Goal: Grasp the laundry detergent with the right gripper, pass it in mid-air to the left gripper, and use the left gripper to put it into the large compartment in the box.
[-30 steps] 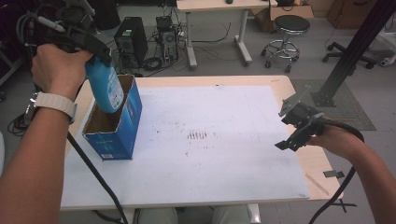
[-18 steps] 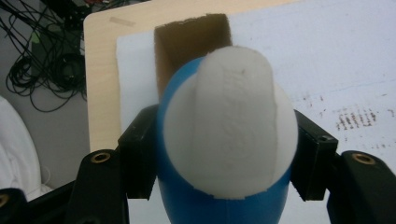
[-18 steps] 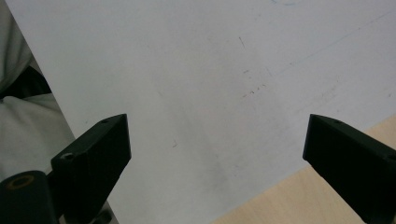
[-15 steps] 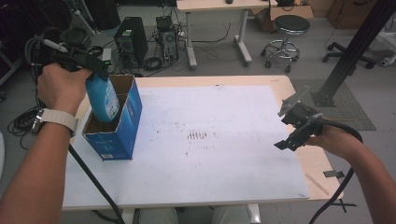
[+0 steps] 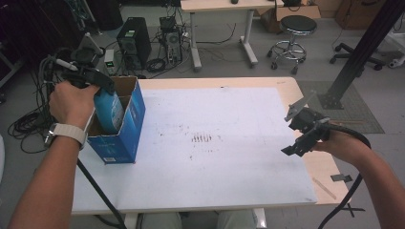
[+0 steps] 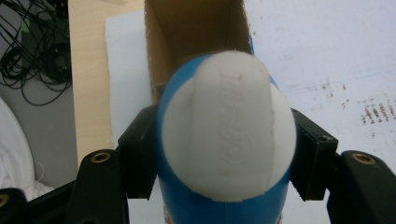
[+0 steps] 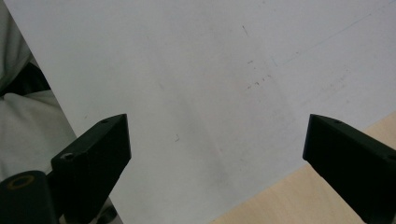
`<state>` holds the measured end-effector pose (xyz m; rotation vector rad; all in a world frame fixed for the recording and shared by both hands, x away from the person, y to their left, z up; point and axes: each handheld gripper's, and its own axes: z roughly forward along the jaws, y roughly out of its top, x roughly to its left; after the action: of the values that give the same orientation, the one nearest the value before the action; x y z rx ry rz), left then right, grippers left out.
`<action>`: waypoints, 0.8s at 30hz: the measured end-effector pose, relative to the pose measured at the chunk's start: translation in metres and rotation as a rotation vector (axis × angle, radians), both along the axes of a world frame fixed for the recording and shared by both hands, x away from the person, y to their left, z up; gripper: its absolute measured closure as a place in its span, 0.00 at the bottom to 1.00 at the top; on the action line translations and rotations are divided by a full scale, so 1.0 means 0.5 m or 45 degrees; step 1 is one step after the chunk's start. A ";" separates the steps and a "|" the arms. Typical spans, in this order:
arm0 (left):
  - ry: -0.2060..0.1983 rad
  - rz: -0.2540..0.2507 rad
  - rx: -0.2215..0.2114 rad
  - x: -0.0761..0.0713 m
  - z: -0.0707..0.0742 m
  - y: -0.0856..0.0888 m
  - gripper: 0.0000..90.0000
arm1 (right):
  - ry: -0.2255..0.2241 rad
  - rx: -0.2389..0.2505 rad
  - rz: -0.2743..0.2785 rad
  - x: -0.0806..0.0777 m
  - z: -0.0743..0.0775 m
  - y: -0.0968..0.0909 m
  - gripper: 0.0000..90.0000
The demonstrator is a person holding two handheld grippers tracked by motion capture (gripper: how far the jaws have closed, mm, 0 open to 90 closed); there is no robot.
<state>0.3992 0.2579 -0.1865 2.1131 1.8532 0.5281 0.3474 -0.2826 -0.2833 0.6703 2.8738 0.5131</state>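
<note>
A blue bottle (image 5: 110,110) with a white end (image 6: 229,140) stands partly inside an open blue cardboard box (image 5: 125,138) at the table's left edge. My left gripper (image 5: 90,80) is shut on the bottle's top, and its black jaws press on both sides of the bottle in the left gripper view. The box's brown inside (image 6: 196,32) shows beyond the bottle. At the table's right edge my right gripper (image 5: 298,143) hovers open over the white sheet (image 7: 210,93), with nothing between its jaws (image 7: 217,154).
A white sheet (image 5: 215,143) with dark smudges covers most of the wooden table (image 5: 325,171). Behind the table stand a computer tower (image 5: 130,40), cables, a stool (image 5: 292,28) and a second desk. A black post (image 5: 356,57) rises at the right.
My left hand has lowered the blue bottle deeper into the box. The right gripper has stayed where it was.
</note>
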 end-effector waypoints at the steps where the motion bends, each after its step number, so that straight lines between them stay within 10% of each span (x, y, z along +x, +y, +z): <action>1: -0.003 0.004 0.000 0.000 -0.004 0.000 0.42 | 0.003 -0.001 0.000 0.000 -0.001 0.000 0.08; 24: 0.053 -0.007 0.009 0.009 -0.124 0.012 0.42 | 0.025 -0.013 -0.005 0.000 -0.015 0.003 0.08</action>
<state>0.4036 0.2641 -0.2487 2.1489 1.8703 0.4942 0.3473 -0.2811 -0.2907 0.6831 2.8911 0.4935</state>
